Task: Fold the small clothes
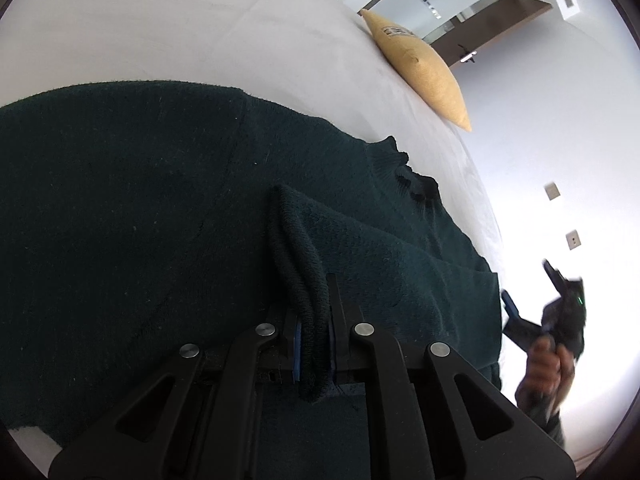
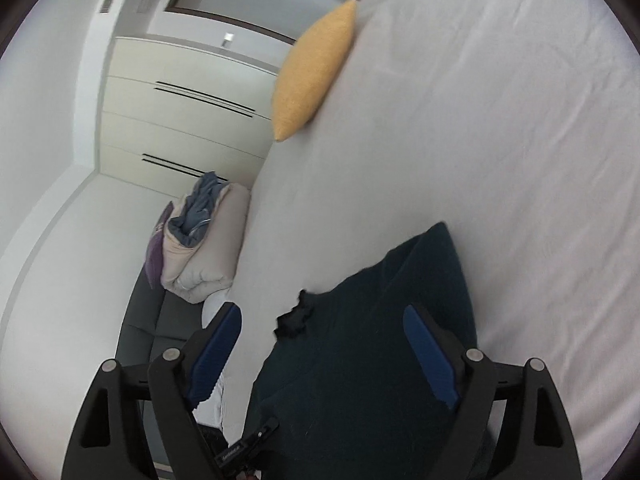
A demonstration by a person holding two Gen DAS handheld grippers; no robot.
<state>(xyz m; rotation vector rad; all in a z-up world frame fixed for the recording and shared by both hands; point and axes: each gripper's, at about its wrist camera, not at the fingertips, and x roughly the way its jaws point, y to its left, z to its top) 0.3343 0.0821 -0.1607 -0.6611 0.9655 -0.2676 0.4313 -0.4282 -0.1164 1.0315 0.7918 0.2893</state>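
A dark green knit sweater (image 1: 140,220) lies spread on a white bed (image 1: 200,32). My left gripper (image 1: 314,344) is shut on a raised fold of the sweater's edge, which stands up between the blue pads. The ruffled collar (image 1: 416,184) points to the right. In the right wrist view the sweater (image 2: 360,360) lies below my right gripper (image 2: 324,352), which is open wide and empty, above the collar end (image 2: 294,318). The right gripper also shows in the left wrist view (image 1: 560,312), held in a hand off the bed's edge.
A yellow pillow (image 1: 420,68) lies at the bed's far edge, also in the right wrist view (image 2: 312,72). A bundle of folded bedding and clothes (image 2: 200,236) sits on a dark sofa (image 2: 144,332) beside the bed. White wardrobes (image 2: 180,112) stand behind.
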